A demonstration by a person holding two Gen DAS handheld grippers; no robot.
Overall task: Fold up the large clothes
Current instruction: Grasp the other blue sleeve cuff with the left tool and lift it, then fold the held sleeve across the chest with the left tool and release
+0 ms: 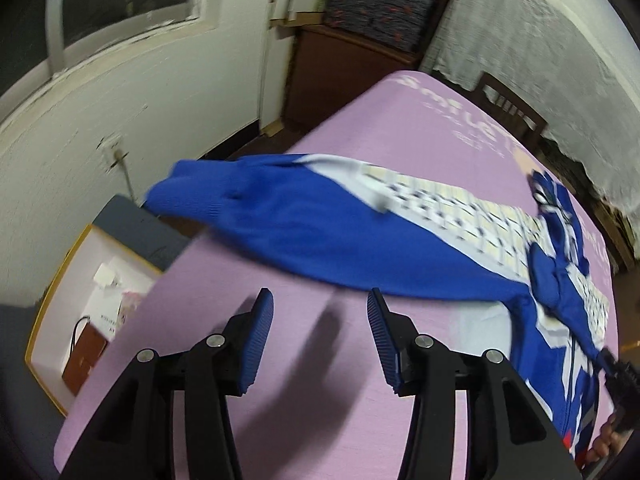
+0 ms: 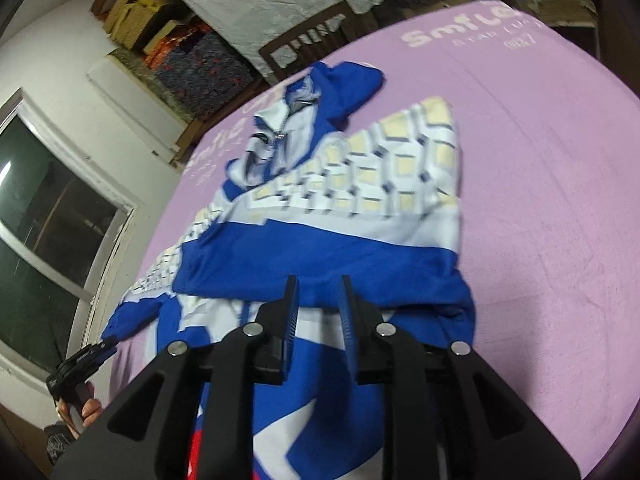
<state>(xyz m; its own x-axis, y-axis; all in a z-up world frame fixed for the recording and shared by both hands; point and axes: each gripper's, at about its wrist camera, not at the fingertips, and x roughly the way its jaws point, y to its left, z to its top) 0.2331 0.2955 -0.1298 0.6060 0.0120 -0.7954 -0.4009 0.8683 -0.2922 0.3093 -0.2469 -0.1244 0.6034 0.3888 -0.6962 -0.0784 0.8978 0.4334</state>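
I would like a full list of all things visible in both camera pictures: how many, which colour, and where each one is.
jacket: one, blue and white with a cream checked panel, lying partly folded on the table.
table cover: one, lilac with pale lettering, spread over the table.
chair: one, dark wood, at the far table edge.
window: one, white frame, in the white wall.
grey cloth: one, hanging behind the chair.
tray: one, white with yellow rim, beside the table.
brown case: one, in the tray.
left gripper: one, black with blue pads, open above the bare cover.
right gripper: one, black with blue pads, open above the jacket.
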